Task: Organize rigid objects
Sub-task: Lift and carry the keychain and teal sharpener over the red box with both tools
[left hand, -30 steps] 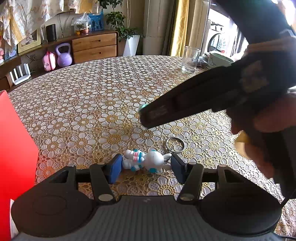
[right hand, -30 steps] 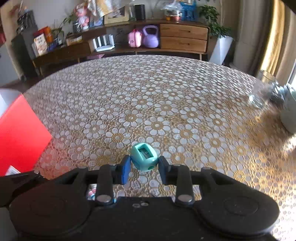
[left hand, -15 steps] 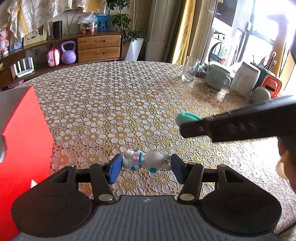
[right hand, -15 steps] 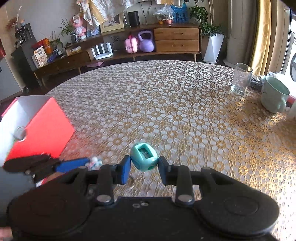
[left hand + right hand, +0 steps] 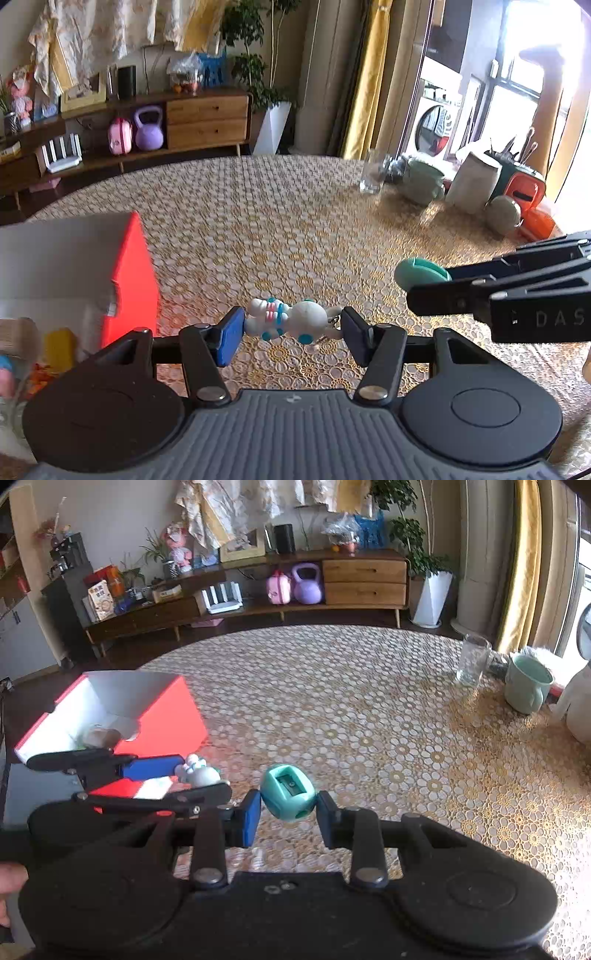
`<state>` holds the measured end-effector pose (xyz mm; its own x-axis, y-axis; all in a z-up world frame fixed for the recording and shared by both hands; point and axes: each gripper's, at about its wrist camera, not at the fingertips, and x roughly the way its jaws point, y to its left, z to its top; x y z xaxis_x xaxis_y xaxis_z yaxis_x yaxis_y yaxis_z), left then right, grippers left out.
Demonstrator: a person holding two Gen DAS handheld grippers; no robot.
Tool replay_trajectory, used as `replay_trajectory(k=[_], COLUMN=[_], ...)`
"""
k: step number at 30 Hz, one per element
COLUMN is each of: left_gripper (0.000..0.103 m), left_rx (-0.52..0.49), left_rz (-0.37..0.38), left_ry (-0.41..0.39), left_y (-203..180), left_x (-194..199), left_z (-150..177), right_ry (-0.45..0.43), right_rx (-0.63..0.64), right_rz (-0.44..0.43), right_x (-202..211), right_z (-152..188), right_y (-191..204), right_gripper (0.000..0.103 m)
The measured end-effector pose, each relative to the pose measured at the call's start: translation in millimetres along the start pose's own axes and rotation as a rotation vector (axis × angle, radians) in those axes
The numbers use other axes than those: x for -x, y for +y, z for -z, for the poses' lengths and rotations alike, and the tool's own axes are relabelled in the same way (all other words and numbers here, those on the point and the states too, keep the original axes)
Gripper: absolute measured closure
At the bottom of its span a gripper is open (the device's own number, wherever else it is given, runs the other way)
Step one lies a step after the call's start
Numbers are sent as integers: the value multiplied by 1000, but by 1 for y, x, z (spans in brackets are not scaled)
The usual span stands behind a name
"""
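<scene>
So here's where we're at: our left gripper [image 5: 291, 326] has its blue pads pinching a little white astronaut keychain figure [image 5: 286, 321] end to end, lying sideways between the jaws and held up clear of the table [image 5: 280, 221]. The key ring bit dangles by the right-hand pad, though it's hard to make out properly.

Our right gripper [image 5: 284, 812] is clamped tight on a teal pencil sharpener [image 5: 288, 792], a roundish one with the blade slot facing the camera. It's also up in the air, not resting on anything. From the left wrist view we can see that same sharpener [image 5: 421, 273] poking out past the tips of the right gripper's fingers, off to the right of the astronaut.

The red box [image 5: 162, 712] with the white inside sits open on the left part of the table, just beside the left gripper. From the right wrist view the astronaut [image 5: 197, 771] hangs right at the near corner of that box. There's already stuff in the box, something yellow [image 5: 59, 349] and a few other bits, but it's too blurry for us to name them.

Over at the far right edge of the lacy flower tablecloth there's a clear glass [image 5: 472, 659] and a pale green mug [image 5: 528, 683] next to each other, well apart from both grippers.
</scene>
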<state>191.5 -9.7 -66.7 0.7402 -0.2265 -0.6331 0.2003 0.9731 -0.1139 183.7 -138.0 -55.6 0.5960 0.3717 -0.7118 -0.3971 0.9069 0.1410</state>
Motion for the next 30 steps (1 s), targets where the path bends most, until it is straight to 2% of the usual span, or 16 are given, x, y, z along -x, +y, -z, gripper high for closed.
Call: replay_trajectory(k=[14,22,30], left_gripper=[46,46,46], left_rx=[0,28,72], left_rz=[-52,-99,-162], left_ry=[-62,-64,-67], left_y=[30,70,119], left_x=[79,108,127], left_z=[-16,-15,-16], right_ry=[-58,-75,-66], right_rx=[100,160,219], right_rz=[-45,-98,-136], right_x=[33,31,11], right_z=[-11,-19,-32], right_y=[71,118,156], right_gripper=[72,72,72])
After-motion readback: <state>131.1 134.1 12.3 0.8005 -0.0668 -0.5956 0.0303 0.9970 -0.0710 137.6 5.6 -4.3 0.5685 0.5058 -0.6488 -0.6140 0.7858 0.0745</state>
